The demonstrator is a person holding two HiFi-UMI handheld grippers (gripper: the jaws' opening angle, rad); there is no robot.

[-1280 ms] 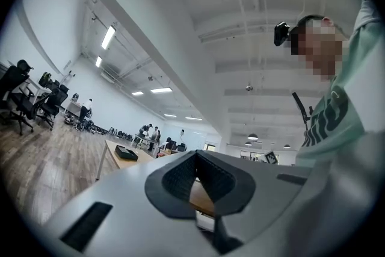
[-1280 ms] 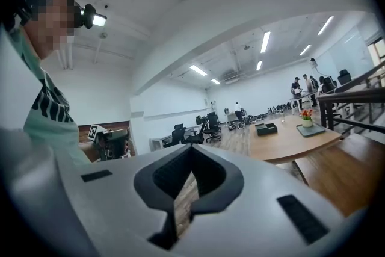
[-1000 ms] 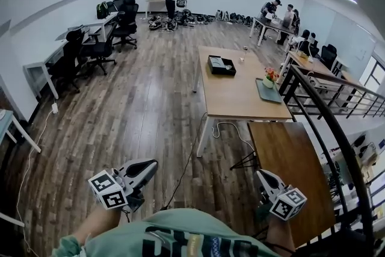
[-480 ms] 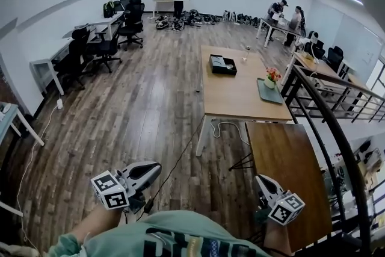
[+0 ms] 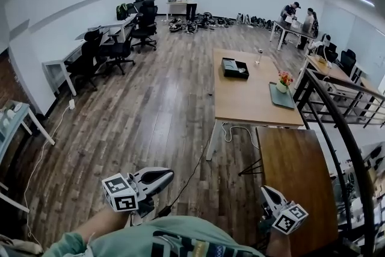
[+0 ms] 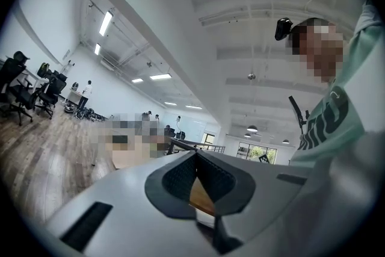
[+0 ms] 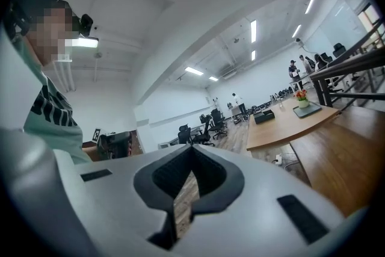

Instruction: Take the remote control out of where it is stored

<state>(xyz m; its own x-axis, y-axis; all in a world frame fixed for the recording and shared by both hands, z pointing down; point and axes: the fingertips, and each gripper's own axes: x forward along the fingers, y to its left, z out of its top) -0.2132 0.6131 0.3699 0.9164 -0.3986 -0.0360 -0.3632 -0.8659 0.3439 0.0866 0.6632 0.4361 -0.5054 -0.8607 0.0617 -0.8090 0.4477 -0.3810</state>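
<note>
No remote control can be made out at this distance. A black open box [image 5: 234, 68] lies on the far part of the long light wooden table [image 5: 252, 106], well ahead of me. My left gripper [image 5: 169, 176] is held low near my body at the bottom left; its jaws meet with nothing between them [image 6: 195, 154]. My right gripper [image 5: 265, 191] hangs at the bottom right over the near end of a darker wooden table [image 5: 295, 171]. It is also shut and empty [image 7: 192, 148].
A flower pot [image 5: 281, 82] and a grey tray [image 5: 281, 96] sit on the long table. A black stair railing [image 5: 337, 129] runs along the right. A cable [image 5: 192, 171] trails over the wood floor. Office chairs [image 5: 114, 48] and desks line the left wall; people stand at the back.
The head view has swung a little, so the table sits further right in the picture. Both grippers stay shut near my body and have drifted slightly right.
</note>
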